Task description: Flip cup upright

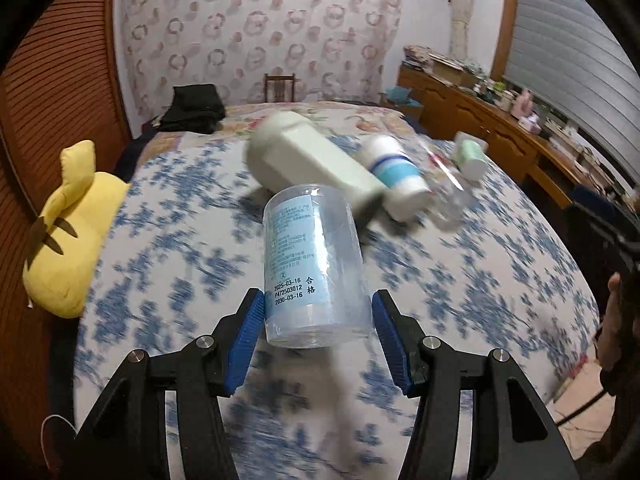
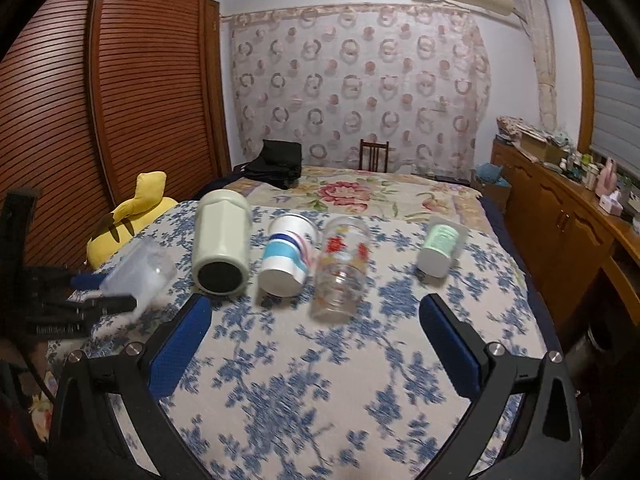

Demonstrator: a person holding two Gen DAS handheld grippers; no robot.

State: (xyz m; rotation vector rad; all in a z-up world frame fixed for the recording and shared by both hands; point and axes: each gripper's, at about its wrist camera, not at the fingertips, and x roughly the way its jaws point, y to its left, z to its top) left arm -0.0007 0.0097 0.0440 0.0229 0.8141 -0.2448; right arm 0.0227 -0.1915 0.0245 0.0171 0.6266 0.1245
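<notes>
My left gripper point(image 1: 318, 312) is shut on a clear plastic cup point(image 1: 314, 264) with a pale blue printed label, and holds it above the bed. The same cup point(image 2: 138, 268) shows at the left of the right wrist view, blurred, in the left gripper. My right gripper point(image 2: 310, 312) is open and empty above the bed, just short of a row of cups lying on their sides: a pale green tumbler point(image 2: 222, 246), a white cup with blue bands point(image 2: 286, 258), a clear glass with red flowers point(image 2: 340, 270) and a small green-and-white cup point(image 2: 438, 250).
The bed point(image 2: 280, 380) has a blue-flowered cover. A yellow plush toy point(image 1: 68, 232) lies at its left edge by the wooden wardrobe point(image 2: 100, 80). A black bag point(image 2: 278, 162) and a chair point(image 2: 374, 156) stand at the far end. A cluttered wooden dresser point(image 2: 560, 216) runs along the right.
</notes>
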